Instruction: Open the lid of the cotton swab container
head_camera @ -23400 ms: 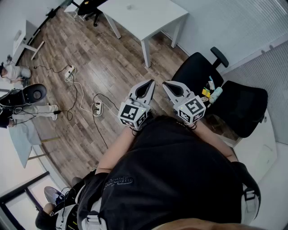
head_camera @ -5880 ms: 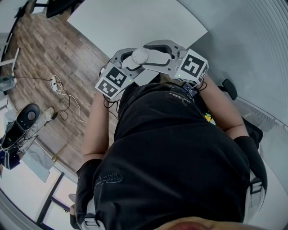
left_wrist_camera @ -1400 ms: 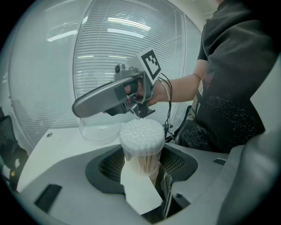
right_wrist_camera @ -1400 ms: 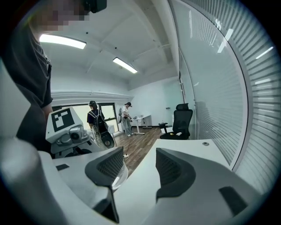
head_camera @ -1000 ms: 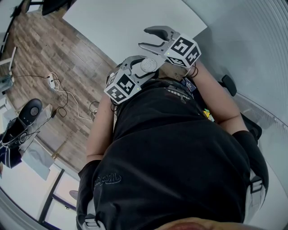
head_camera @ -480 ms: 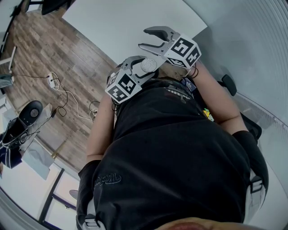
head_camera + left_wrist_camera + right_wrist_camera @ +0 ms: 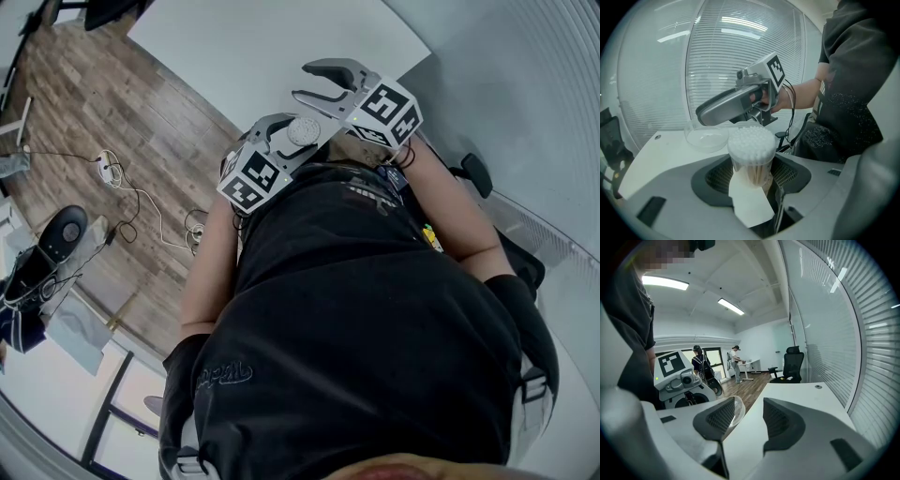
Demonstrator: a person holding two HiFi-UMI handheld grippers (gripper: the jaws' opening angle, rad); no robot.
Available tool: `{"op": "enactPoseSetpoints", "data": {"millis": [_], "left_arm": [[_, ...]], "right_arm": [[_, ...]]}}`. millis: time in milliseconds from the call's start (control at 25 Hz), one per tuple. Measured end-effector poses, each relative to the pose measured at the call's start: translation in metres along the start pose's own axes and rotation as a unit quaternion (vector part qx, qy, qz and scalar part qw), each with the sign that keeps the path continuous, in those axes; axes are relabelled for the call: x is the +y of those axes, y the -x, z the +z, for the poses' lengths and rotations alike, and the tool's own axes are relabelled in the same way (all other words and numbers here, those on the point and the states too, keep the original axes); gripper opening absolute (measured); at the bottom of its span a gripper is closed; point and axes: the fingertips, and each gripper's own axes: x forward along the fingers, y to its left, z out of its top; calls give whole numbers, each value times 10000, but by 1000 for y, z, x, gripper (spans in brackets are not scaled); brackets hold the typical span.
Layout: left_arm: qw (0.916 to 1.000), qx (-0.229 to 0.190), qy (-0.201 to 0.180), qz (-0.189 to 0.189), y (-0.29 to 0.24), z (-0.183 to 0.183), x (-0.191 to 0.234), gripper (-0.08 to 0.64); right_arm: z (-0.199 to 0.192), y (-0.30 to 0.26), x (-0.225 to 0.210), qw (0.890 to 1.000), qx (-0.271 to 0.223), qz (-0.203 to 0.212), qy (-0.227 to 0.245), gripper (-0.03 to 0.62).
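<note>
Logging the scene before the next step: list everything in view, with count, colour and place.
cotton swab container: one, clear, white swab tips, in the left tool, lid off
lid: one, clear, on the table by the right tool
table: one, white, before the person
office chair: one, black, past the table's far end
power strips: two, white, on the wood floor
left tool: one, grey, shut on the container
right tool: one, grey, open; jaws have just been closing, lid edge beside one jaw, ungripped

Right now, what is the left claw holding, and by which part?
The left gripper holds the lidless cotton swab container by its clear lower body, one jaw pressing each side.
</note>
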Motion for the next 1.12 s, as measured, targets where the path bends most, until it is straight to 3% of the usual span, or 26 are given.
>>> {"op": "enactPoseSetpoints", "data": {"millis": [760,1120], "left_arm": [[9978,-108,232,605,22,-17,27,258],[9966,-183,382,700,27,-23,31,258]], "right_arm": [[-25,12,14,9995,31,-273,-176,70],[-35,14,28,9994,98,-253,-216,32]]}}
